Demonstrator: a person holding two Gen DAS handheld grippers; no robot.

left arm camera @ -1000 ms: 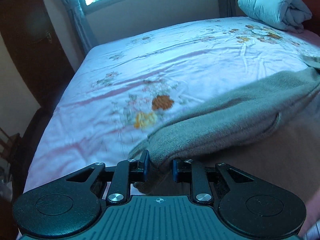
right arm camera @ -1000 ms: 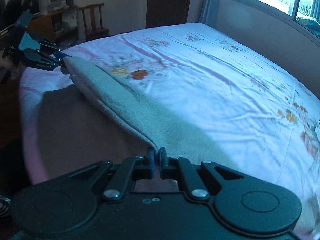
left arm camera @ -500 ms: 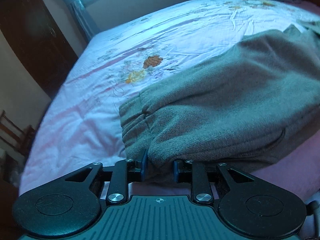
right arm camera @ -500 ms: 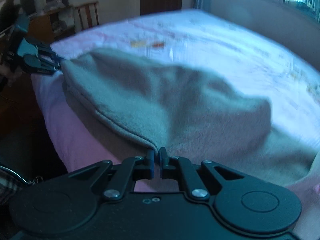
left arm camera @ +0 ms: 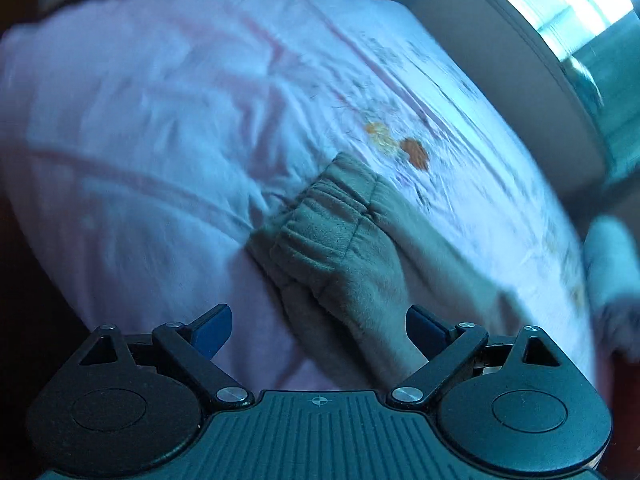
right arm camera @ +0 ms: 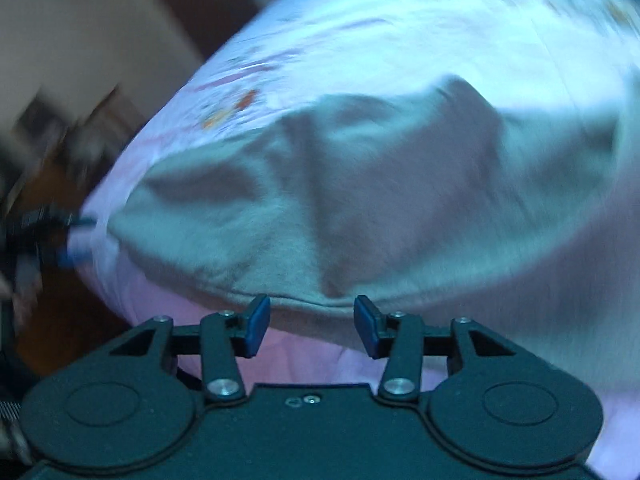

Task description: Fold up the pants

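Observation:
Grey fleece pants (right arm camera: 360,200) lie spread on the bed's near edge. In the left wrist view their ribbed waistband (left arm camera: 324,220) lies bunched on the sheet just ahead of my left gripper (left arm camera: 320,330), which is open wide with fabric between its blue pads, not pinched. My right gripper (right arm camera: 312,326) is open, its pads apart at the pants' near hem (right arm camera: 304,302). The left gripper also shows blurred in the right wrist view (right arm camera: 60,236), at the pants' left end.
The bed has a pale pink floral sheet (left arm camera: 160,120). A window (left arm camera: 580,8) and wall run along its far side. A rolled light quilt (left arm camera: 608,264) lies at the right. Dark floor and furniture (right arm camera: 60,140) lie beyond the bed's left edge.
Both grippers have opened and let go of the pants, which now lie on the bed. Both cameras have swung and the views are blurred.

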